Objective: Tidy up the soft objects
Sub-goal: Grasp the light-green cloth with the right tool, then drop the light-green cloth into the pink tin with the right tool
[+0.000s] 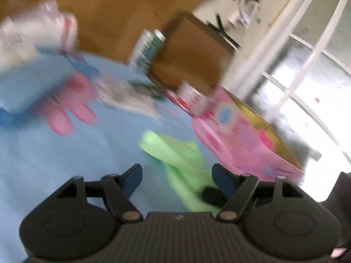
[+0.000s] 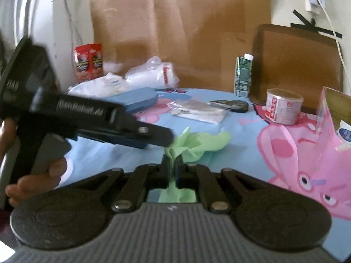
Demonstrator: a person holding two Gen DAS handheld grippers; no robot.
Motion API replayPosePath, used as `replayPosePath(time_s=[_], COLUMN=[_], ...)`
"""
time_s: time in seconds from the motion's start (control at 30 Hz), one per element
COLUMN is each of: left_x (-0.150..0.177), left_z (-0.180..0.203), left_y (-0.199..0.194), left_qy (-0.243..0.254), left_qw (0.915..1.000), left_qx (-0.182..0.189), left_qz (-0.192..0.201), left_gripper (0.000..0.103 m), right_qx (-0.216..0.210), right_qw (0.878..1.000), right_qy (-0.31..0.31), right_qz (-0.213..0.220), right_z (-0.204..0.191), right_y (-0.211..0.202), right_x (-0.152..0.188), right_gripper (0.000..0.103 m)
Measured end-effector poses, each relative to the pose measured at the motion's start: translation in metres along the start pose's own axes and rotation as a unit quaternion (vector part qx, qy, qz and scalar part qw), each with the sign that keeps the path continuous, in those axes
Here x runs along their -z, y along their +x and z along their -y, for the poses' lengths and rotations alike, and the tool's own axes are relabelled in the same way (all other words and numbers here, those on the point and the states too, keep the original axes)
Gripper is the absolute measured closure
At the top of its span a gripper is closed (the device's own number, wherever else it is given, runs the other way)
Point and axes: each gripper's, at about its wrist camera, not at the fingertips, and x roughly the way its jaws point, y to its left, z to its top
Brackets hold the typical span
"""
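A light green cloth [image 2: 197, 145] lies crumpled on the blue cartoon-print table cover [image 2: 219, 164]. My right gripper [image 2: 172, 164] is shut on the near end of the cloth, which bunches up between its fingers. My left gripper [image 1: 176, 175] is open, its fingers spread wide over the green cloth [image 1: 175, 151] without gripping it; the left wrist view is blurred. In the right wrist view the left gripper [image 2: 158, 137] reaches in from the left, its tip at the cloth's left edge.
At the back stand a green carton [image 2: 243, 76], a red snack packet [image 2: 88, 62], white plastic bags [image 2: 151, 74], a blue case [image 2: 137, 99], a clear packet [image 2: 197, 110] and a tin can [image 2: 283, 106]. A pink bag [image 1: 237, 135] sits to the right.
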Motion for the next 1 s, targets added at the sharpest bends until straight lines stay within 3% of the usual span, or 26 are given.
replayPosePath(time_s=[0.13, 0.17, 0.33, 0.53, 0.6, 0.67, 0.73, 0.8, 0.87, 0.93, 1.0], left_x=[0.001, -0.002, -0.036, -0.059, -0.058, -0.055, -0.050, -0.049, -0.050, -0.051, -0.050], left_z=[0.015, 0.022, 0.093, 0.193, 0.217, 0.231, 0.237, 0.233, 0.218, 0.195, 0.164], left_y=[0.018, 0.021, 0.032, 0.089, 0.111, 0.130, 0.139, 0.143, 0.136, 0.120, 0.101], left_qy=[-0.029, -0.034, 0.049, 0.147, 0.160, 0.170, 0.182, 0.181, 0.171, 0.163, 0.145], left_qw=[0.9979, 0.9969, 0.9964, 0.9849, 0.9824, 0.9815, 0.9812, 0.9822, 0.9845, 0.9865, 0.9891], left_qx=[0.041, 0.056, 0.062, 0.086, 0.089, 0.077, 0.056, 0.046, 0.038, 0.013, -0.022], left_qz=[-0.041, -0.044, -0.030, -0.031, -0.038, -0.041, -0.029, -0.024, -0.016, 0.000, 0.014], left_gripper=[0.064, 0.066, 0.066, 0.065, 0.058, 0.039, 0.037, 0.037, 0.037, 0.036, 0.036], right_qx=[-0.015, -0.010, 0.049, 0.147, 0.173, 0.207, 0.245, 0.305, 0.339, 0.330, 0.324], right_qw=[1.000, 1.000, 0.992, 0.971, 0.965, 0.958, 0.950, 0.938, 0.918, 0.908, 0.904], right_qy=[0.005, 0.000, -0.023, 0.002, 0.027, 0.051, 0.070, 0.088, 0.135, 0.182, 0.187], right_qz=[0.008, 0.020, 0.111, 0.188, 0.197, 0.193, 0.179, 0.140, 0.154, 0.182, 0.206], right_z=[0.004, 0.005, 0.023, 0.078, 0.102, 0.126, 0.152, 0.176, 0.194, 0.203, 0.202], right_y=[-0.009, -0.012, -0.048, -0.086, -0.093, -0.097, -0.091, -0.085, -0.094, -0.107, -0.114], right_x=[0.000, -0.002, -0.015, -0.024, -0.022, -0.018, -0.011, -0.004, 0.008, 0.013, 0.011], right_gripper=[0.096, 0.096, 0.096, 0.096, 0.096, 0.096, 0.090, 0.044, 0.041, 0.042, 0.042])
